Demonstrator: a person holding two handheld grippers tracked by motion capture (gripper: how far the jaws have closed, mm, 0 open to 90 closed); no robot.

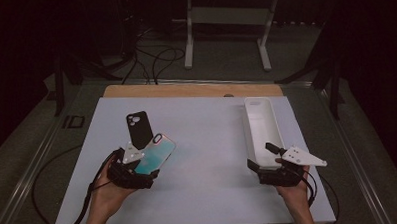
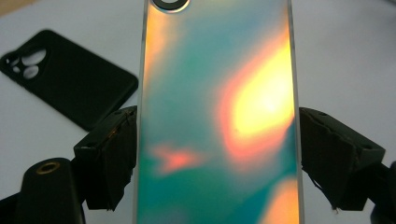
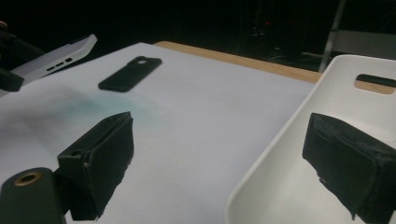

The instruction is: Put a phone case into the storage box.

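Observation:
My left gripper (image 1: 144, 166) is shut on an iridescent teal-and-orange phone case (image 1: 157, 152) and holds it tilted above the white table. In the left gripper view both pads (image 2: 116, 154) press on the long edges of the iridescent case (image 2: 219, 107). A black phone case (image 1: 138, 128) lies flat on the table just beyond it, also seen as the black case (image 2: 65, 77) in that view. My right gripper (image 1: 261, 156) stands open at the near end of a white tray (image 1: 274, 124). Its jaws straddle the tray's wall (image 3: 280, 140), with one finger (image 3: 350, 163) inside.
The white mat (image 1: 207, 141) covers a wooden table whose far edge (image 1: 185, 90) shows. The held case (image 3: 56, 58) and the black case (image 3: 130, 73) appear far off in the right gripper view. A metal stand (image 1: 223, 26) and cables sit on the floor behind.

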